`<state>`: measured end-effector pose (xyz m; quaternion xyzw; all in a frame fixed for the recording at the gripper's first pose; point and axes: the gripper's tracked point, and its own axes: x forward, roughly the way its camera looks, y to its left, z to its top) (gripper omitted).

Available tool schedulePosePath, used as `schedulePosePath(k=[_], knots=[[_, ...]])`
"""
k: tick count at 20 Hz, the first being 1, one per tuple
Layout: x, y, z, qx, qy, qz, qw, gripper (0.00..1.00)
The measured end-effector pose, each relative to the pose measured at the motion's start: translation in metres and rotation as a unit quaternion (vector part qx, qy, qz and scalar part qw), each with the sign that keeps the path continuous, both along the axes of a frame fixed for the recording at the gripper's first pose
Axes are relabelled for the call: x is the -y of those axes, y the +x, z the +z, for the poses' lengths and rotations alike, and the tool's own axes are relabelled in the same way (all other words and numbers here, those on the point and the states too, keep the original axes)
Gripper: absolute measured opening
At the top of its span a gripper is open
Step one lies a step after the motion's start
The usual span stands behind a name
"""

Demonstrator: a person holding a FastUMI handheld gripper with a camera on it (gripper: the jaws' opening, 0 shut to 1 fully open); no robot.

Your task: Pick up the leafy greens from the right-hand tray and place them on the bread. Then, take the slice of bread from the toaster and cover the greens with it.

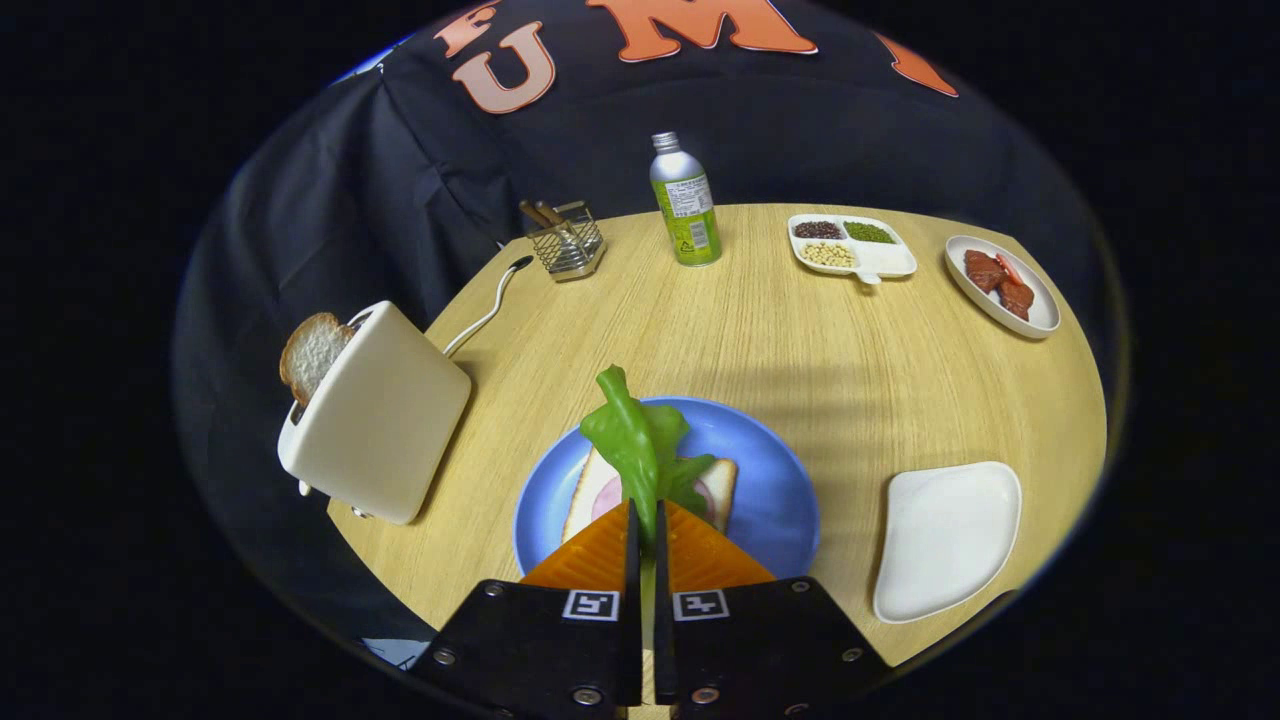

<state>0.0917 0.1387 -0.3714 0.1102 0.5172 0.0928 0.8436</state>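
Observation:
My gripper (pixel 645 520) is shut on the leafy greens (pixel 636 438), which stick up and forward from between the fingertips. Under them a blue plate (pixel 765 470) holds a slice of bread (pixel 716 488) topped with a pink round of ham. The greens hang over that bread; I cannot tell whether they touch it. To the left stands a cream toaster (pixel 385 415) with a slice of bread (pixel 308 352) poking out of its slot. To the right of the plate lies a white tray (pixel 945 540) with nothing on it.
Far across the round wooden table (pixel 800 340) stand a green bottle (pixel 685 205), a wire holder with utensils (pixel 568 240), a white divided dish of beans (pixel 850 245) and a white plate of red meat pieces (pixel 1000 282). The toaster's cord runs toward the wire holder.

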Motion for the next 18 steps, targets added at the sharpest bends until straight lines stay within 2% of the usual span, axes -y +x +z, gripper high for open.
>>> schedulePosePath(k=[7,12,18], knots=[[-0.014,-0.003,-0.014,-0.007,-0.008,0.010,1.000,0.13],[-0.014,-0.004,-0.031,-0.008,-0.054,0.025,0.998,0.32],[-0.011,0.010,-0.019,0.023,-0.080,0.020,0.996,0.45]])
